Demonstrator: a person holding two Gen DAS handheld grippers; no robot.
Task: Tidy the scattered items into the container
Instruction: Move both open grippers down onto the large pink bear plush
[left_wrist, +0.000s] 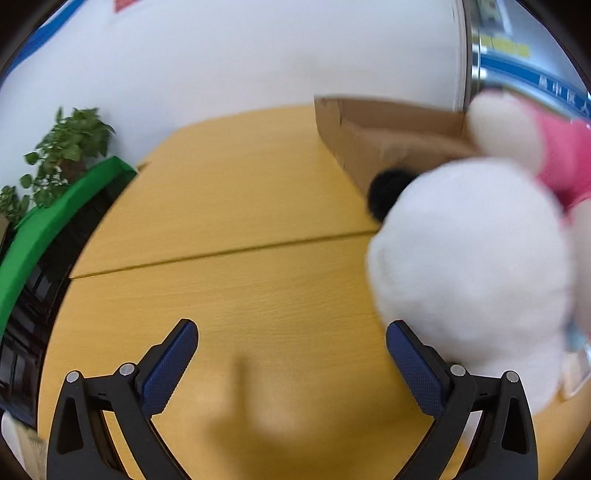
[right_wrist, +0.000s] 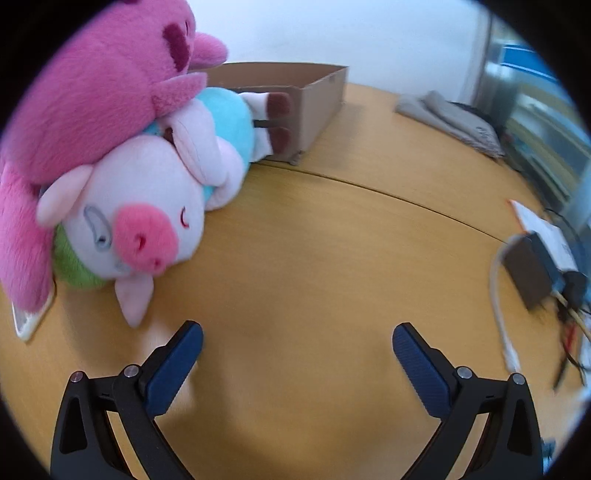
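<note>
Step in hand: approach before a pick; nothing is gripped yet, and no toy can be made out inside the box from either view.

Left hand-held gripper (left_wrist: 291, 354): fingers spread wide apart, nothing between them, hanging over bare tabletop (left_wrist: 229, 280). A blurred white plush (left_wrist: 469, 266) with a pink part sits just beside its right finger; contact cannot be told through the blur.

Right hand-held gripper (right_wrist: 297, 356): fingers likewise wide apart and empty, over bare wood; the toys lie to its left and farther off.

Toys: in the right wrist view a pale pig plush (right_wrist: 140, 221) with a pink snout lies on its side on the tabletop, its feet toward the box. A large pink plush (right_wrist: 96, 96) rests on top of it. Whether the white plush of the left view is one of these I cannot tell.

Container: open cardboard box (right_wrist: 317, 99) at the far side of the tabletop; the pig's brown-soled feet lie against or just short of its near wall.

Clutter not for the task, by my reading: folded grey cloth (right_wrist: 450, 118) far right, dark box with cables (right_wrist: 532, 269) at the right edge, potted plant (left_wrist: 66, 147) off the far left.

Next move, judged: swing the right hand-held gripper left, close on the pink plush since it lies uppermost, lift and carry it over the box wall.

Caution: soft fur gives; bite deep into the body, or the pig below may drag along.
</note>
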